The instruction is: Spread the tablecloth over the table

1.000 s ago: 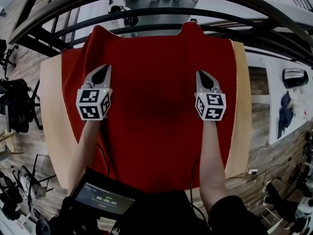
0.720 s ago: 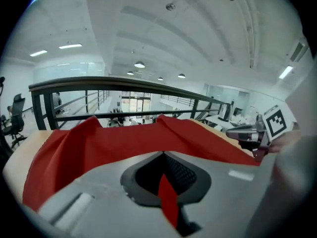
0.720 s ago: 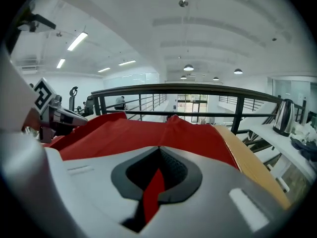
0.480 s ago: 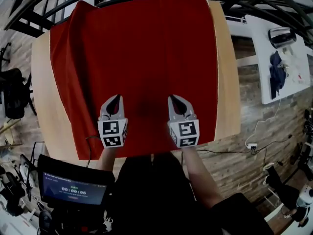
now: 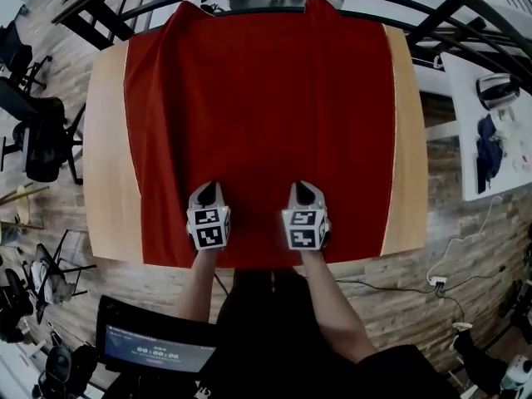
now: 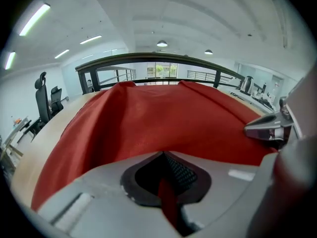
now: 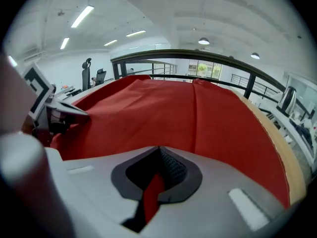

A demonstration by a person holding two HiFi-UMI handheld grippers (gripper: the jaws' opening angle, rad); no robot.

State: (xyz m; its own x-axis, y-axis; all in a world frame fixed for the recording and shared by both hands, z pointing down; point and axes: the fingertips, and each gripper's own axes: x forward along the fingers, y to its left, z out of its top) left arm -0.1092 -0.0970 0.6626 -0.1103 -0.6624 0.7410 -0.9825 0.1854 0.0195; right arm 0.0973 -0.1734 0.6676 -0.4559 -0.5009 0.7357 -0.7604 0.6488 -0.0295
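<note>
Light wooden table with rounded corners, seen from above; a red tablecloth lies directly on it, covering the middle of the top from the far edge to the near edge. Bare strips of wood show along the left and right sides; the left strip is the wider. The cloth lies mostly flat; a lengthwise fold runs near its left border, and its far edge rises in two peaks.

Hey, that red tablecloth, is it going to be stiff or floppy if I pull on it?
Probably floppy: the tablecloth pinches into a thin strip in the left gripper and right gripper, and drapes in soft humps at the far edge. Likely light, sliding easily on the smooth table, so it may bunch.
</note>
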